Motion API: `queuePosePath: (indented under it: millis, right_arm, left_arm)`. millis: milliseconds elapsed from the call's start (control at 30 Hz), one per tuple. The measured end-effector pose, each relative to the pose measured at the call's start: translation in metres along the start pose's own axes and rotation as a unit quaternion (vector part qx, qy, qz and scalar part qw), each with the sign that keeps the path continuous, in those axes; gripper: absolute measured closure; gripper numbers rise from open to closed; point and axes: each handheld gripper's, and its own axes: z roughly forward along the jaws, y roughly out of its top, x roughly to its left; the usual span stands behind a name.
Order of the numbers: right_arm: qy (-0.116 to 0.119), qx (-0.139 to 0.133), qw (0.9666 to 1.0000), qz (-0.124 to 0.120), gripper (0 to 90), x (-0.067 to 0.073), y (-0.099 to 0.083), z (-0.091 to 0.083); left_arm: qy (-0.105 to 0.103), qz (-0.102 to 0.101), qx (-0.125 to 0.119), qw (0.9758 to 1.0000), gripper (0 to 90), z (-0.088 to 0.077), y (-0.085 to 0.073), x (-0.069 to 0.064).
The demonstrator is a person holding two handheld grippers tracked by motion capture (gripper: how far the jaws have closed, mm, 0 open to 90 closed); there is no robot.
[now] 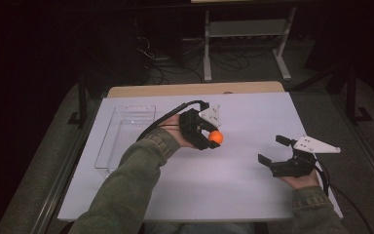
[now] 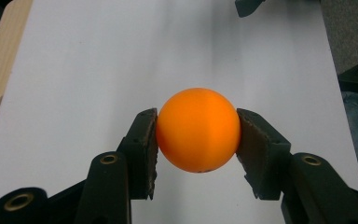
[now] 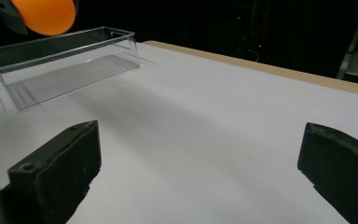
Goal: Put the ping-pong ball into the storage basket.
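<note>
An orange ball [image 1: 215, 137] is held above the white table sheet [image 1: 243, 117], near its middle. My left gripper [image 1: 213, 138] is shut on it. In the left gripper view both pads press the sides of the orange ball [image 2: 198, 129], with my left gripper [image 2: 197, 135] raised off the sheet. At the right of the table my right gripper [image 1: 271, 149] rests low with its jaws wide apart and nothing between them. The right gripper view looks past my right gripper [image 3: 200, 154] to the orange ball [image 3: 44, 15] at its top left.
A clear plastic tray [image 1: 126, 131] stands at the left of the sheet, with nothing in it; the clear plastic tray [image 3: 60, 51] also lies beyond the right jaws. The wooden table edge [image 1: 195, 89] runs along the back. Dark floor, cables and a metal frame lie beyond.
</note>
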Motion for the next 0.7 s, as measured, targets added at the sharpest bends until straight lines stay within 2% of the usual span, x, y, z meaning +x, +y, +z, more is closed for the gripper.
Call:
queuePosePath:
  millis: [333, 700]
  right_arm:
    - [0.000, 0.002, 1.0000, -0.001, 0.0, 0.000, 0.000, 0.000]
    - [0.004, 0.008, 1.0000, -0.004, 0.0, 0.001, -0.001, 0.002]
  left_arm:
    - [0.011, -0.007, -0.004, 0.9999, 50.8, -0.021, -0.006, 0.002]
    - [0.016, -0.011, 0.004, 0.9998, 50.8, -0.036, -0.016, 0.002]
